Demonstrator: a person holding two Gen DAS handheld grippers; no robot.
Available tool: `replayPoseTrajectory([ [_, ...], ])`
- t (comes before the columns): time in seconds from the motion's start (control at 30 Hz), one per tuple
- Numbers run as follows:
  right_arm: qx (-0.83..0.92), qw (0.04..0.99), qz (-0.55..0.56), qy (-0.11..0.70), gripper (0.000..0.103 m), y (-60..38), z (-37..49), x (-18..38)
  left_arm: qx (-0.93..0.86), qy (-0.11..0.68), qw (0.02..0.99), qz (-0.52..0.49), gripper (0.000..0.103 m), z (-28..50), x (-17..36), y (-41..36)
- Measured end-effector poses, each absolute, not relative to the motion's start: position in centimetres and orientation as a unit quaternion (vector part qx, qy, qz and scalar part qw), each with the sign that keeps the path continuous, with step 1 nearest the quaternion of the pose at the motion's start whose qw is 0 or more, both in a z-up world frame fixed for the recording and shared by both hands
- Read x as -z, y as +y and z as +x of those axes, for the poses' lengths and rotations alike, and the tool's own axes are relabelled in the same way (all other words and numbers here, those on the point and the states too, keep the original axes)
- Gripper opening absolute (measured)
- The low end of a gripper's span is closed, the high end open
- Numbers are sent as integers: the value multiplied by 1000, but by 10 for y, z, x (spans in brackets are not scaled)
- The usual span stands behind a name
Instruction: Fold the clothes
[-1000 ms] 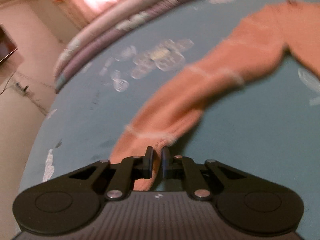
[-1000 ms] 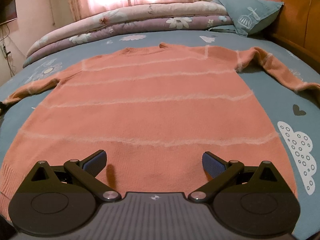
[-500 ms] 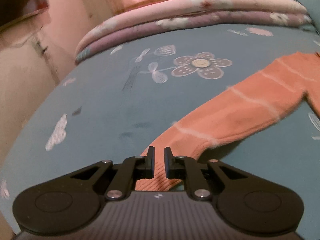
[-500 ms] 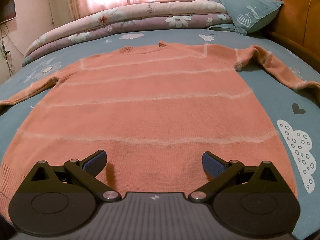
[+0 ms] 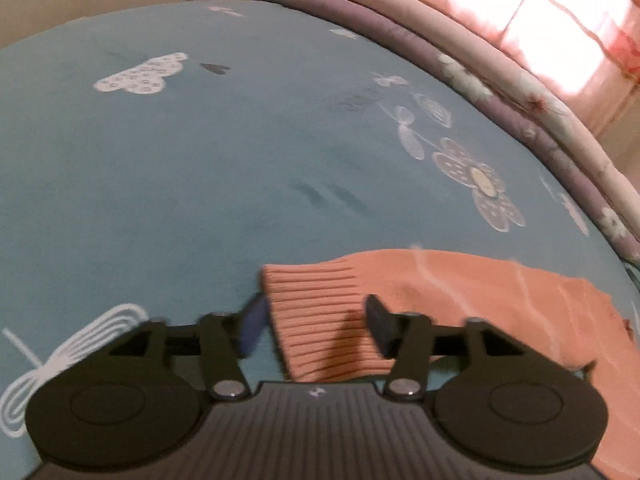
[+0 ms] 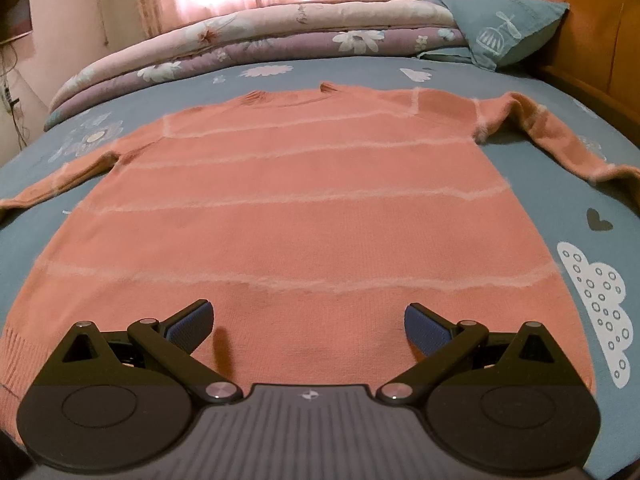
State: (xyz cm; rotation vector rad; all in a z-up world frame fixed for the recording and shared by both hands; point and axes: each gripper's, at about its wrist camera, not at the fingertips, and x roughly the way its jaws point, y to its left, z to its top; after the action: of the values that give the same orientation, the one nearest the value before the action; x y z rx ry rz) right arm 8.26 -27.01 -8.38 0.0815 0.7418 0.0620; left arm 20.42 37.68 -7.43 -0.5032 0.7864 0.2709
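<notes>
Salmon sweater (image 6: pixel 296 216) lies flat on the bed (image 6: pixel 600 184), neck toward the quilts (image 6: pixel 260 48). The left gripper (image 5: pixel 316 326) has just been opening, its jaws apart and clear of the cuff (image 5: pixel 320 320) between them. The right gripper (image 6: pixel 306 326) hangs agape over the hem.

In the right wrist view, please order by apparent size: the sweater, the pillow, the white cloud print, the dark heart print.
1. sweater
2. pillow, though farther away, so unsure
3. cloud print, nearer
4. heart print
</notes>
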Motion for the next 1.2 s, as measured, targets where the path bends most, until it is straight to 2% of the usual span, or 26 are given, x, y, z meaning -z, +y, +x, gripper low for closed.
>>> replayPoseTrajectory([
  [0.13, -38, 931, 35, 361, 103, -264, 83, 82, -147, 408, 890, -142, 76, 224, 75, 346],
  [0.2, -39, 932, 29, 360, 103, -261, 82, 81, -152, 416, 893, -79, 71, 230, 76, 325],
  [0.27, -38, 933, 22, 358, 103, -259, 82, 80, -144, 409, 900, -47, 33, 231, 73, 310],
  [0.37, -36, 933, 17, 356, 103, -259, 81, 79, -160, 400, 902, 9, 23, 232, 68, 291],
  [0.43, -33, 935, 14, 353, 103, -259, 80, 77, -164, 396, 903, 30, 23, 231, 63, 287],
  [0.5, -31, 936, 12, 351, 103, -261, 79, 76, -170, 392, 904, 10, 24, 226, 57, 297],
  [0.6, -29, 935, 21, 353, 103, -265, 81, 78, -171, 408, 897, -23, 28, 225, 59, 318],
  [0.73, -34, 932, 34, 360, 103, -266, 82, 82, -179, 417, 890, -41, 41, 231, 59, 329],
  [0.83, -38, 934, 26, 355, 103, -266, 81, 80, -197, 415, 886, -66, 44, 235, 49, 337],
  [0.93, -39, 937, 31, 346, 103, -267, 80, 77, -199, 402, 893, -37, 40, 240, 26, 318],
  [1.1, -50, 936, 46, 345, 103, -267, 81, 77, -142, 369, 918, 46, 46, 264, -12, 258],
  [1.13, -53, 936, 44, 345, 103, -267, 81, 77, -132, 361, 922, 50, 51, 270, -17, 249],
  [1.17, -53, 936, 41, 344, 103, -267, 81, 77, -114, 360, 925, 47, 61, 276, -19, 242],
  [1.2, -52, 937, 37, 343, 103, -267, 80, 78, -96, 361, 927, 40, 65, 281, -19, 237],
])
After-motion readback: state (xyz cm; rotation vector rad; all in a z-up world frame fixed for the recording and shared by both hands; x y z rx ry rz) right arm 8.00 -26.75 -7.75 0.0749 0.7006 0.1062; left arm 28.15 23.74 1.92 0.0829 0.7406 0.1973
